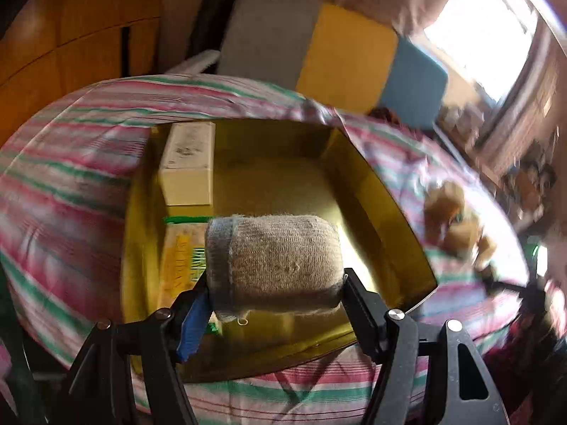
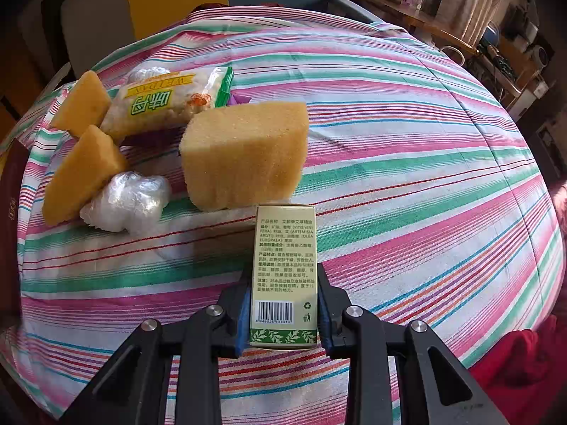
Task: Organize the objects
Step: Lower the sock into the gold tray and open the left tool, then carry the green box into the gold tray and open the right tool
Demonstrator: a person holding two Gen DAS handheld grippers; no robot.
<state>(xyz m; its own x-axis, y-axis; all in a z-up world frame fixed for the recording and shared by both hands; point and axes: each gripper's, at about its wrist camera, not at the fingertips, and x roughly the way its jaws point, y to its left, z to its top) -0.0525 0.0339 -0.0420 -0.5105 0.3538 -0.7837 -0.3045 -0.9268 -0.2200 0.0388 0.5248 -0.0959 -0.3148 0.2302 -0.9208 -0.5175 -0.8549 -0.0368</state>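
A striped cloth [image 2: 407,163] covers the bench. On it sits a yellow box [image 1: 382,191], holding a cream carton [image 1: 187,163] along its left wall. The left hand-held gripper [image 1: 274,285] clamps a rolled grey sock [image 1: 274,255] over the box. The right hand-held gripper [image 2: 283,313] pinches a small green carton [image 2: 285,269], near a sponge block [image 2: 244,152].
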